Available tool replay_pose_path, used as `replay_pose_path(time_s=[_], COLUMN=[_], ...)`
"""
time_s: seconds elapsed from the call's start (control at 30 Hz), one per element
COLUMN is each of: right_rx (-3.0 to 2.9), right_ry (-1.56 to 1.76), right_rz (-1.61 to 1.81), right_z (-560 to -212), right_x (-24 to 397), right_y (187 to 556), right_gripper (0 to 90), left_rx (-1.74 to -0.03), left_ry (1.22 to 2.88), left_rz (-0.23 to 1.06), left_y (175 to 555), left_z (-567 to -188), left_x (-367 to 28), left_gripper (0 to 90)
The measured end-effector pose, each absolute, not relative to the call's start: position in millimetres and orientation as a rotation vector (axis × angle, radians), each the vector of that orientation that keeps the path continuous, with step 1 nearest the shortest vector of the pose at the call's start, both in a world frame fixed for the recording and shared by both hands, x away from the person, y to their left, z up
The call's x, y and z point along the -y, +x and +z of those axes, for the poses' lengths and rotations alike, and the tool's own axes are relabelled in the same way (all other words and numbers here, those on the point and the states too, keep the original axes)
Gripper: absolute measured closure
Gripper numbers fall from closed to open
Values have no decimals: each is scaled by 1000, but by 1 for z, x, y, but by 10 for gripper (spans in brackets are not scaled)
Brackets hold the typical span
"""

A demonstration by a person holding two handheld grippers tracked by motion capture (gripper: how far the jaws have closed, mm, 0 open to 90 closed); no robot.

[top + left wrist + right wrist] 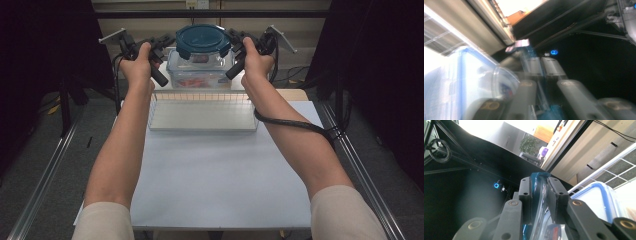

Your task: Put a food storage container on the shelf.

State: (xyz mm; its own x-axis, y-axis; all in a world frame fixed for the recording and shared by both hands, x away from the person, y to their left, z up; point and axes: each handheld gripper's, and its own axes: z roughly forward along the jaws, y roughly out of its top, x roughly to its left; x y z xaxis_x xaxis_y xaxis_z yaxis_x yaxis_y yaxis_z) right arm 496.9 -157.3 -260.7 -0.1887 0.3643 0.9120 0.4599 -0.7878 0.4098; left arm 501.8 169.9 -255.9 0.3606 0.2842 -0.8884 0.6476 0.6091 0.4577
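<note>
A round-cornered teal lid (pixel 202 40) hangs tilted just above a clear food container (pixel 200 72) with red contents at the far end of the table. My left gripper (pixel 167 41) is shut on the lid's left edge, and my right gripper (pixel 234 37) is shut on its right edge. In the right gripper view the pads (pixel 555 192) of my right gripper (pixel 541 192) pinch the teal lid (pixel 539 180), with the container (pixel 599 195) beside them. The left gripper view is blurred: my left gripper (pixel 541 66) has closed jaws on a thin bluish lid edge (pixel 544 97), next to the container (pixel 461 75).
A shallow wire tray (pixel 202 129) lies directly in front of the container. A white sheet (pixel 220 175) covers the table toward the person. Dark curtains and metal frame rails (pixel 360 165) flank both sides. A black cable (pixel 295 124) loops over the right forearm.
</note>
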Motion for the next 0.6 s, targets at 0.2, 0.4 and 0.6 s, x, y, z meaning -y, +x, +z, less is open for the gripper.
replay_pose_path(time_s=[0.2, 0.4, 0.6], right_rx=[991, 963, 995], right_ry=[-1934, -1869, -1840], right_rz=[-2231, -2242, -2250], right_z=[-261, -265, -278], right_x=[164, 166, 167], right_y=[481, 457, 433], right_gripper=[628, 537, 454], left_rx=[-1212, -1191, -1178], left_ry=[1005, 1039, 1050], left_rz=[-235, -178, -160], left_y=[479, 456, 429], left_z=[-257, -262, -266], left_x=[-168, -164, -159], left_gripper=[634, 418, 309])
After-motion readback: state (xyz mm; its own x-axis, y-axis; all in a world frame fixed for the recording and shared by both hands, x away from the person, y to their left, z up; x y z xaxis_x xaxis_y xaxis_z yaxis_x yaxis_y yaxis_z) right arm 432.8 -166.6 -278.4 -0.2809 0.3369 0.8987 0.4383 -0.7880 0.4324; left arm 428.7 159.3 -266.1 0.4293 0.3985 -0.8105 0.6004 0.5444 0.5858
